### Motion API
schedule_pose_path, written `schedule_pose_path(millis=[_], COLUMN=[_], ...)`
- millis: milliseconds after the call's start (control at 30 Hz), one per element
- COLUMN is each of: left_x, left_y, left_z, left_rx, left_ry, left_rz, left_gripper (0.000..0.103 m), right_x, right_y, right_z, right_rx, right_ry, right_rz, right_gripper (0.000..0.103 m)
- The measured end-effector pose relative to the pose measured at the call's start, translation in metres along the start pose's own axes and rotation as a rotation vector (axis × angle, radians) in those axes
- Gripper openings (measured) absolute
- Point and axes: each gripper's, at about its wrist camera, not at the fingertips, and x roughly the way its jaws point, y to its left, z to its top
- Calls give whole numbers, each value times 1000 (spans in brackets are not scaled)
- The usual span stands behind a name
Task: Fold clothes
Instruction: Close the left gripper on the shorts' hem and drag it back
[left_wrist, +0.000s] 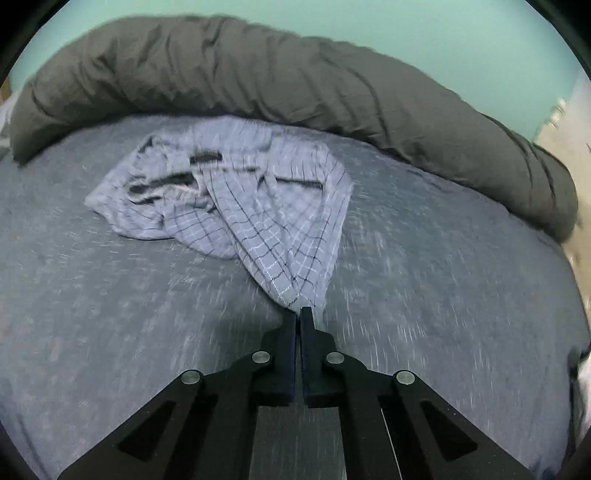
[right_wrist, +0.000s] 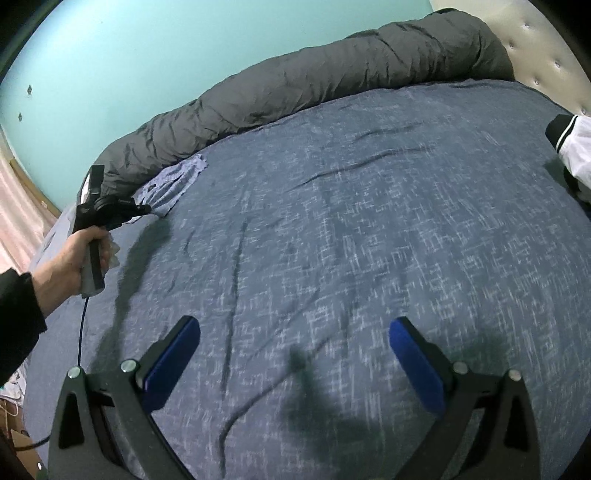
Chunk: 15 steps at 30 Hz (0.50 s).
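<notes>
A light blue checked shirt (left_wrist: 229, 192) lies crumpled on the blue bed sheet (left_wrist: 110, 295), its collar label toward the far side. My left gripper (left_wrist: 298, 314) is shut on a corner of the shirt, which stretches away from the fingertips. In the right wrist view the left gripper (right_wrist: 146, 211) shows at the far left, held by a hand, with the shirt (right_wrist: 177, 177) beyond it. My right gripper (right_wrist: 295, 332) is wide open and empty above bare sheet, far from the shirt.
A rolled dark grey duvet (left_wrist: 295, 81) runs along the far side of the bed, also seen in the right wrist view (right_wrist: 332, 77). A white and black garment (right_wrist: 572, 144) lies at the right edge. A padded headboard (right_wrist: 546, 48) stands behind.
</notes>
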Motion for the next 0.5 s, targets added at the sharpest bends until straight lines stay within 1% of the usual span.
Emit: schedule_pose_path(millis=[133,233,367,500], left_x=[-37,-65,-99,-132], left_y=[2,4,5,1], left_z=[-41,-72,-114,-152], left_rx=[-15,-26,-27,-24], left_ry=[-11,-19,-36,-59], left_rz=[-58,-101,-126,-161], left_gripper=[1,1,1,1], right_x=[-14,-21,-36,-48], right_y=[6,10,18,21], right_z=[-15,-30,-47,-61], right_rx=[-2,22,2,19], right_ry=[-52,-54,-81,-109], right_rz=[7,33,57,86], right_gripper=[103,103,103,103])
